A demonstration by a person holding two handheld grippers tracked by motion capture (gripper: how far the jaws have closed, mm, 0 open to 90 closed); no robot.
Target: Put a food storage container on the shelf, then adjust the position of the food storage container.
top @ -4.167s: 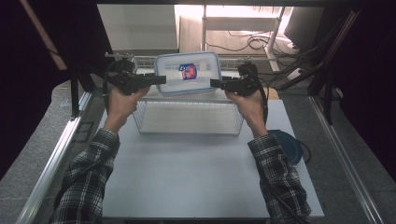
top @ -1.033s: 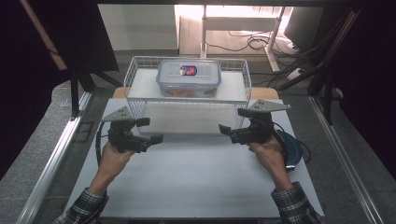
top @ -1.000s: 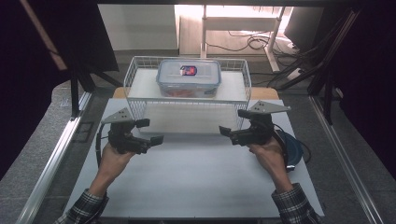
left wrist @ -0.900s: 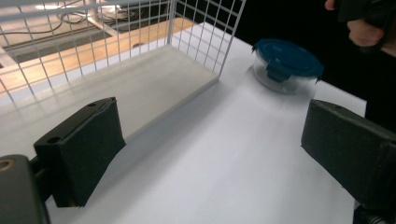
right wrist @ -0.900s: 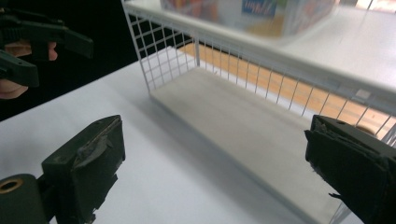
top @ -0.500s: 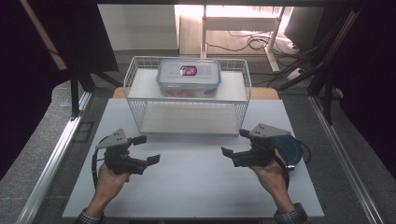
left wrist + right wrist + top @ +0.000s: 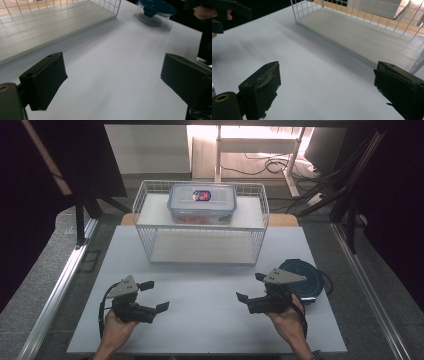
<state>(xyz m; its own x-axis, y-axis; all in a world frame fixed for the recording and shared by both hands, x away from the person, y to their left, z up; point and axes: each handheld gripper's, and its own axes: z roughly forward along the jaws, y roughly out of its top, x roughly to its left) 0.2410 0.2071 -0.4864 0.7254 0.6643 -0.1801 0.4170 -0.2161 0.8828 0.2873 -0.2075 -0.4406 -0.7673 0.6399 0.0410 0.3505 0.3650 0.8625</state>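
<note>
A clear food box with a blue-rimmed lid [image 7: 202, 202] rests on the top shelf of a white wire rack [image 7: 200, 222] at the back of the table. My left gripper [image 7: 153, 296] hovers open over the white table near the front left, jaws wide apart and empty [image 7: 113, 82]. My right gripper [image 7: 250, 287] is open and empty near the front right [image 7: 327, 87]. Both point inward toward each other, well in front of the rack. The rack's lower shelf [image 7: 47, 23] [image 7: 372, 32] is bare.
A round blue-lidded container [image 7: 302, 281] sits just right of my right gripper, seen also at the far end of the left gripper view as the blue container [image 7: 155, 11]. The white table surface [image 7: 205, 295] stretches between the grippers. Dark frames flank the table.
Both grippers have let go of the food box, left on the rack's top shelf, and drawn back toward the front edge of the table, still open.
</note>
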